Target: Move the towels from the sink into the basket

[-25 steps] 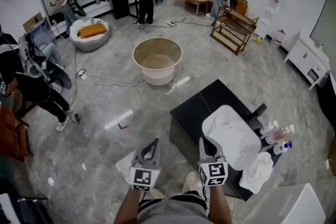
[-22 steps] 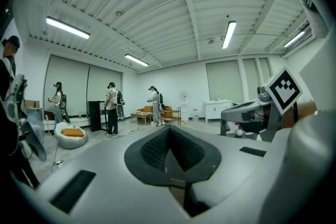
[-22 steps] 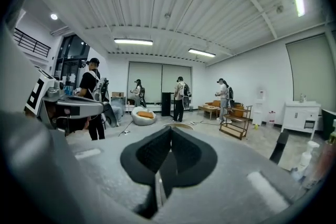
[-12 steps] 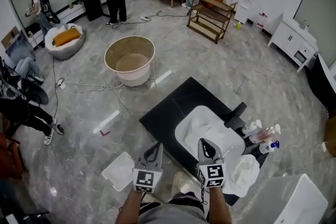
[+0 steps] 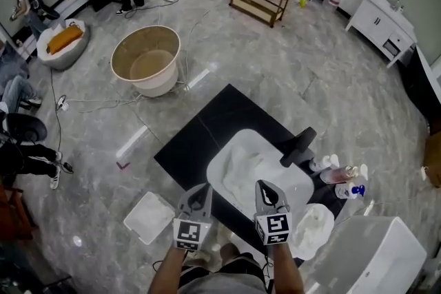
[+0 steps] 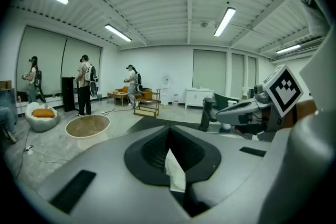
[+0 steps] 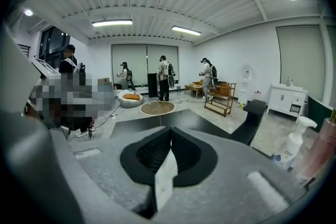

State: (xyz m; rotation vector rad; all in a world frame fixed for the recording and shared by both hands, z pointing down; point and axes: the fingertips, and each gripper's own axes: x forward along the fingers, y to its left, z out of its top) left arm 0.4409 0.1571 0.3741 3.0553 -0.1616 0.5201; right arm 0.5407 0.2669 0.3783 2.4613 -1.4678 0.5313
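Observation:
White towels (image 5: 242,165) lie crumpled in the white sink (image 5: 298,182), which is set in a black counter (image 5: 200,141) with a black faucet (image 5: 298,147). The basket (image 5: 146,60) is a round beige tub on the floor far off at the upper left, also seen as a basket (image 6: 87,126) in the left gripper view. My left gripper (image 5: 200,193) hovers at the sink's near edge, shut and holding nothing. My right gripper (image 5: 264,191) is beside it over the sink's near rim, shut too. Each gripper's own view shows its tips meeting, left gripper (image 6: 169,131) and right gripper (image 7: 170,134).
Another white cloth (image 5: 311,227) lies on the counter at the right, near several bottles (image 5: 341,175). A white bin (image 5: 372,259) stands at the lower right. A white tray (image 5: 149,217) and cables (image 5: 103,103) lie on the floor. People stand at the room's far side.
Both grippers have come forward and down from over the floor to the sink's near edge. The sink now sits closer and more central. Their jaws stay shut.

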